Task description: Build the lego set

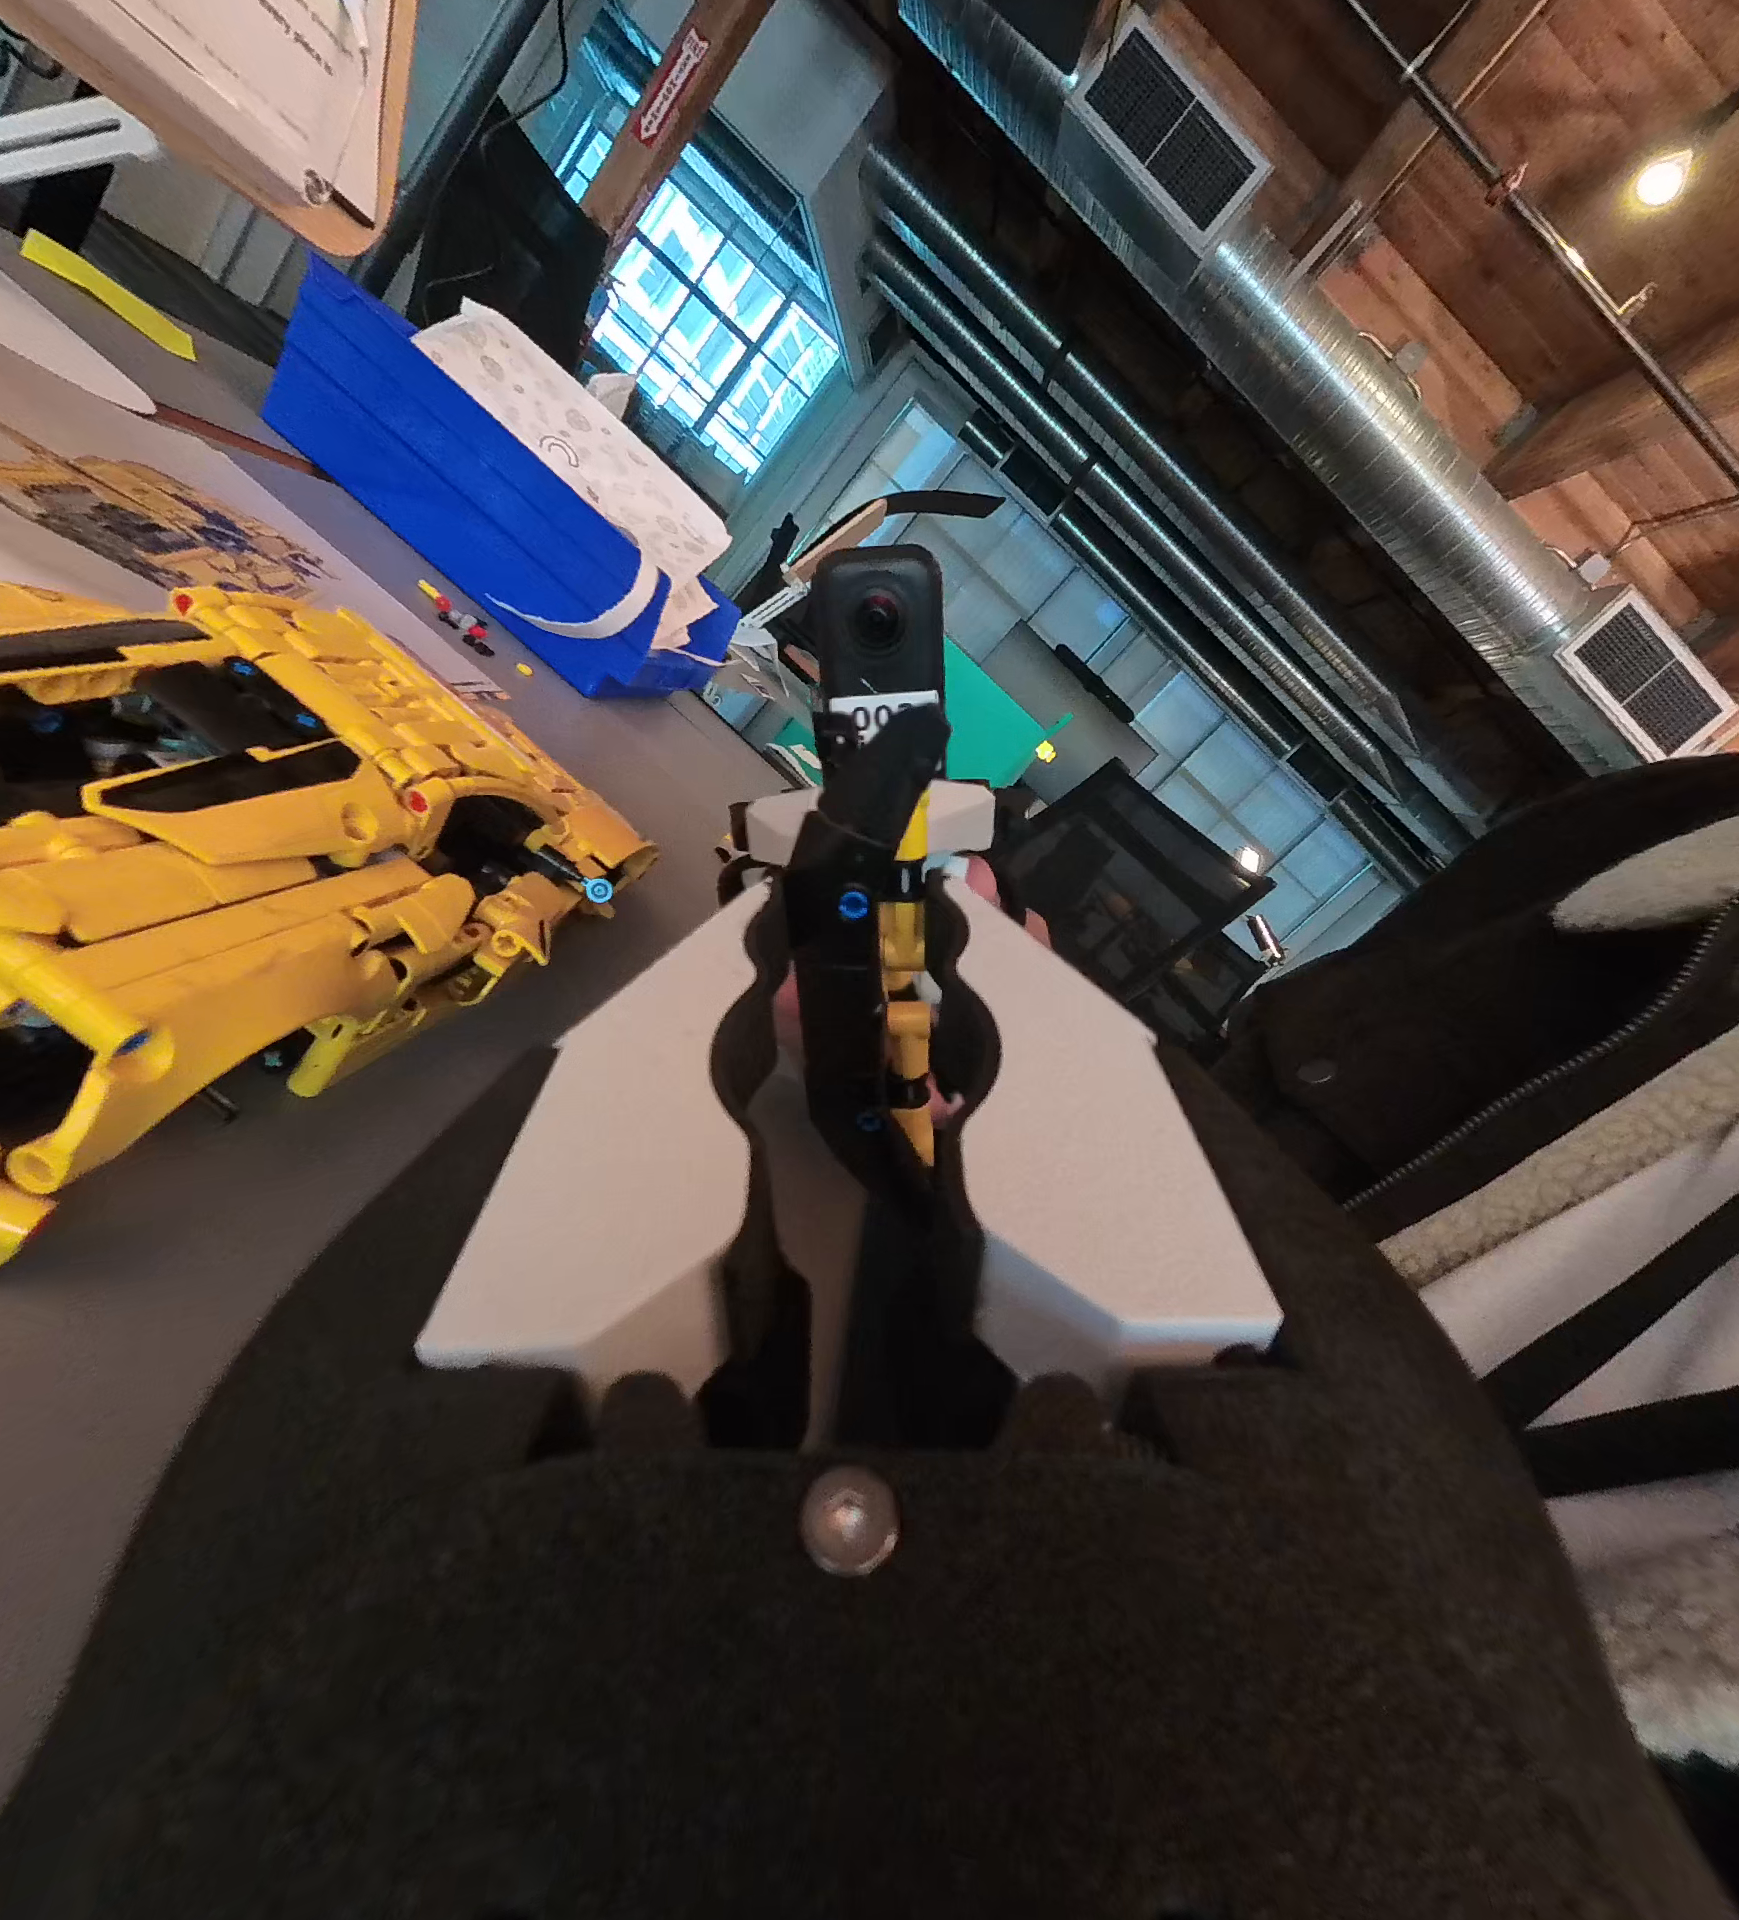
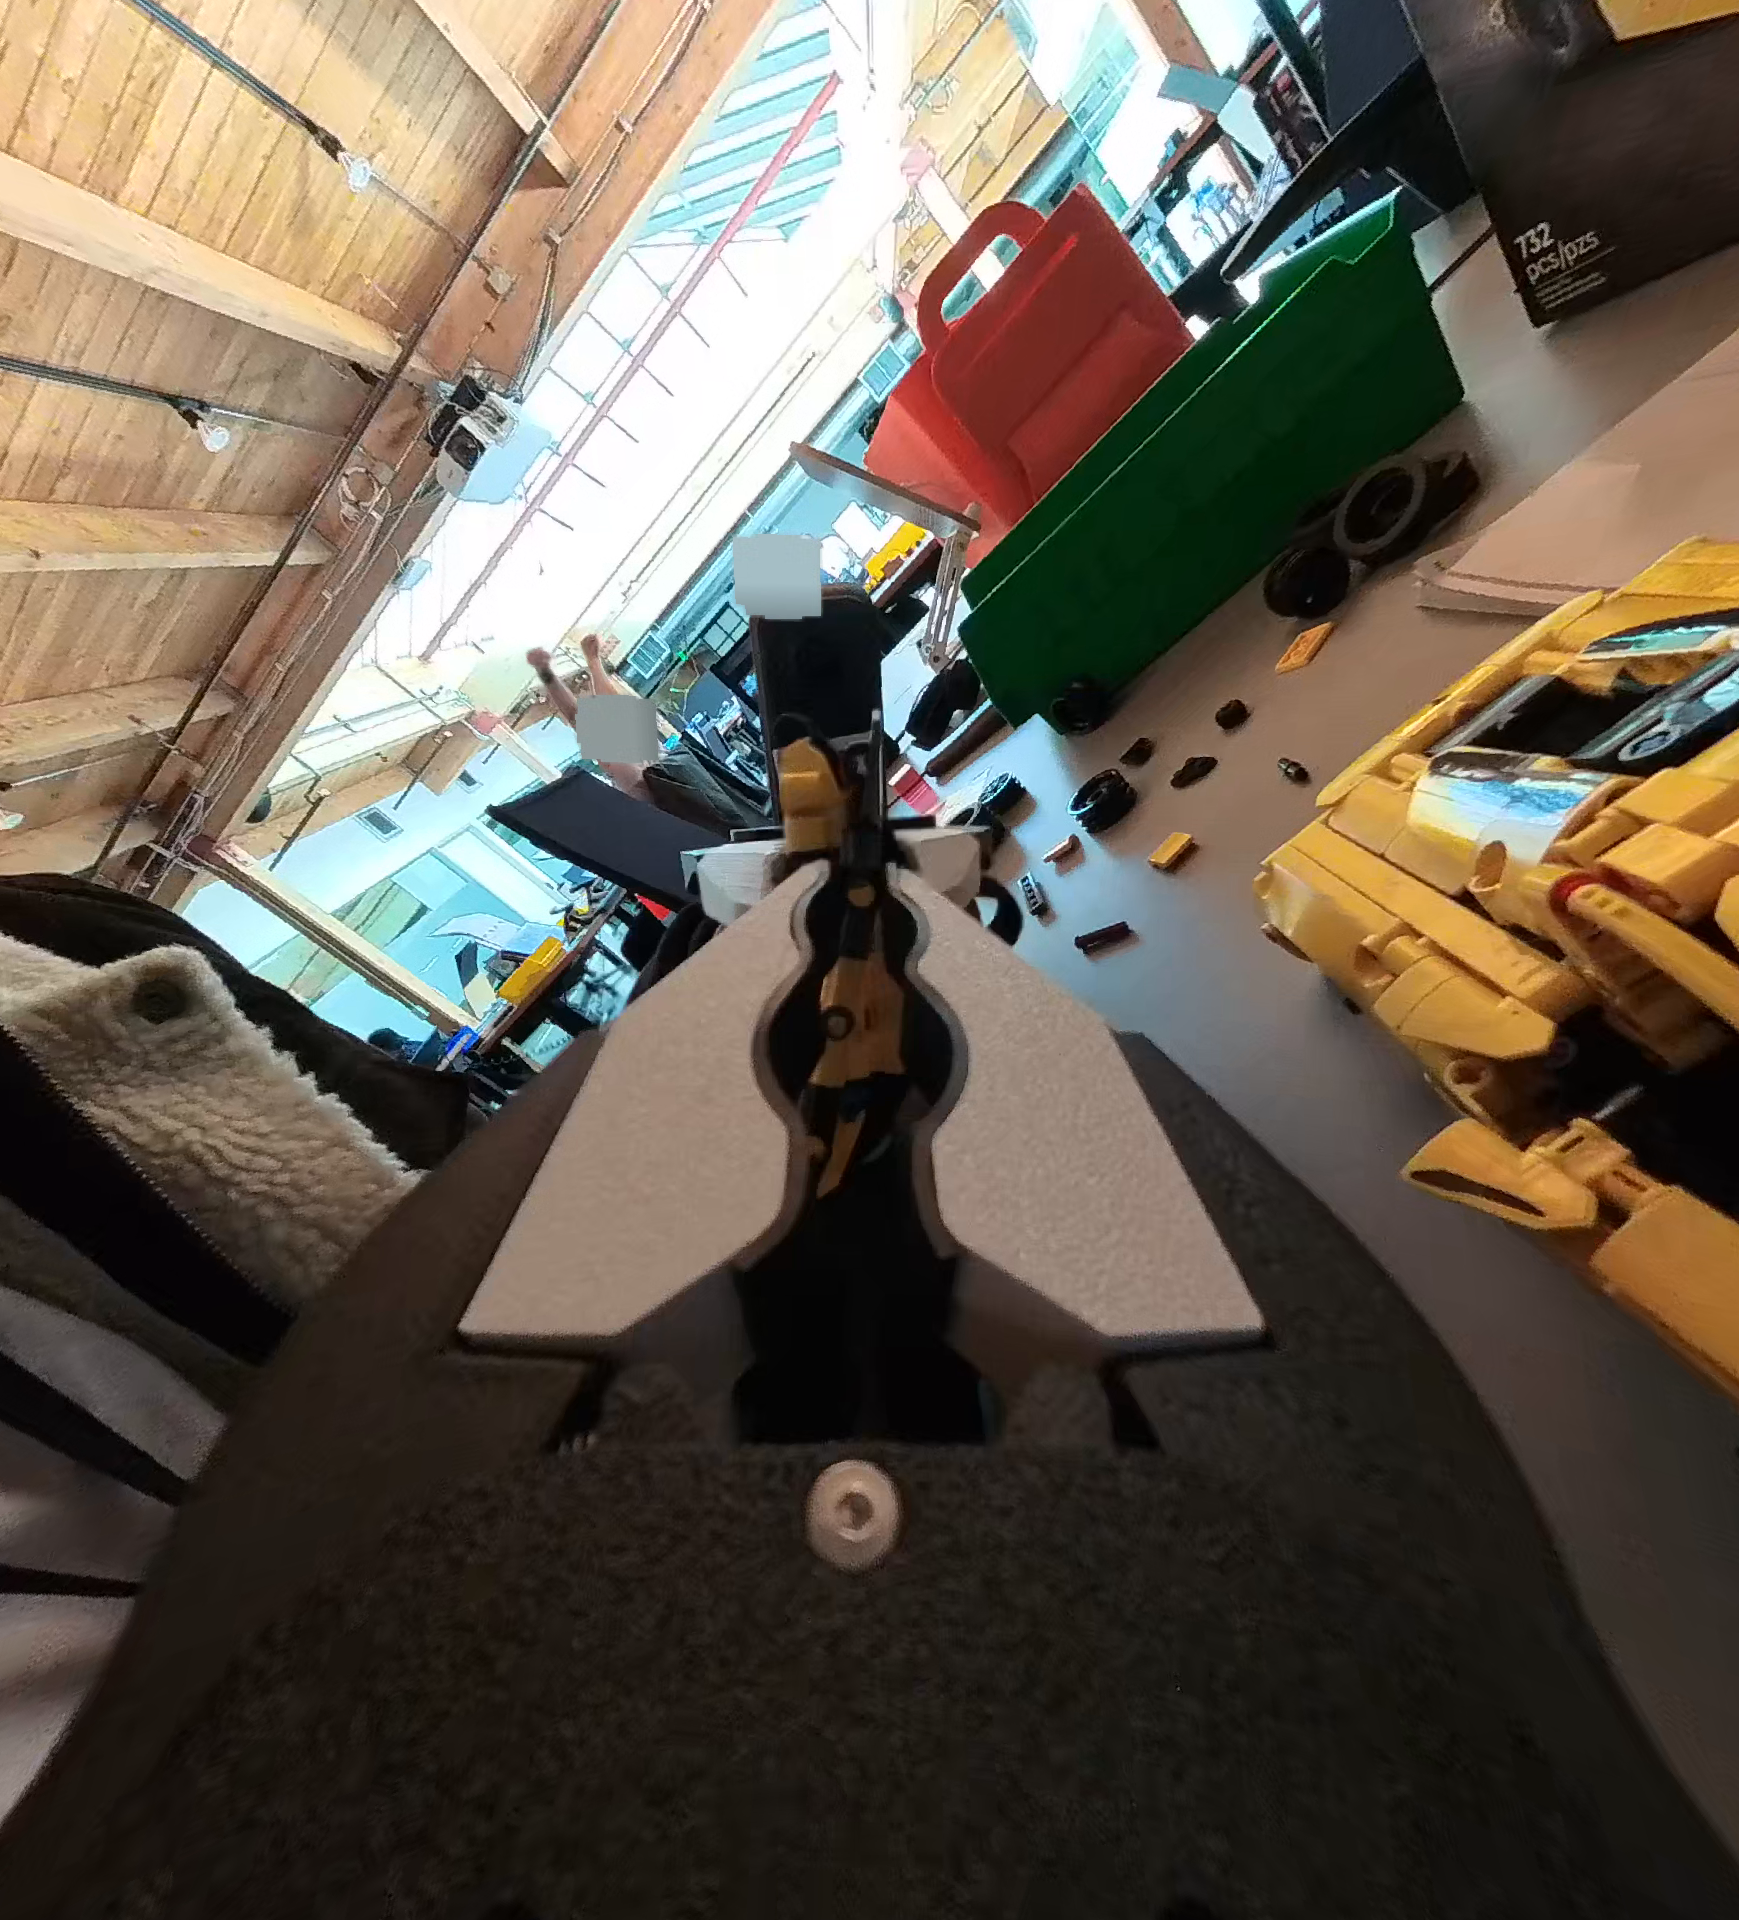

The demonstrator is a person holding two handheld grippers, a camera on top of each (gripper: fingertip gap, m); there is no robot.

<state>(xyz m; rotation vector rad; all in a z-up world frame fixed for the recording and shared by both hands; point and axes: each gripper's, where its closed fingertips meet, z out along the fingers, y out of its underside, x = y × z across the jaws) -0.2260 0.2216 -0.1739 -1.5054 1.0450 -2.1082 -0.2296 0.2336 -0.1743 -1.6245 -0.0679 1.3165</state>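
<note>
The left tongs point(image 1: 860, 935) are pressed almost together and pinch a black and yellow lego piece point(image 1: 870, 997) between the white fingers point(image 1: 636, 1122). This piece has small blue pins and stands up out of the fingers, above the tabletop point(image 1: 345, 1226). The right tongs point(image 2: 849, 935) are also nearly closed, and they pinch the same kind of black and yellow assembly point(image 2: 849, 1029) from the opposite side. In each view the other tongs show just behind the held piece, facing the camera and touching it. The big yellow lego car point(image 1: 179, 862) lies on the tabletop beside the tongs, apart from them. Loose small parts point(image 2: 1145, 800) and black wheels point(image 2: 1364, 530) lie near a green bin point(image 2: 1218, 468); a blue bin point(image 1: 449, 457) stands behind the car.
</note>
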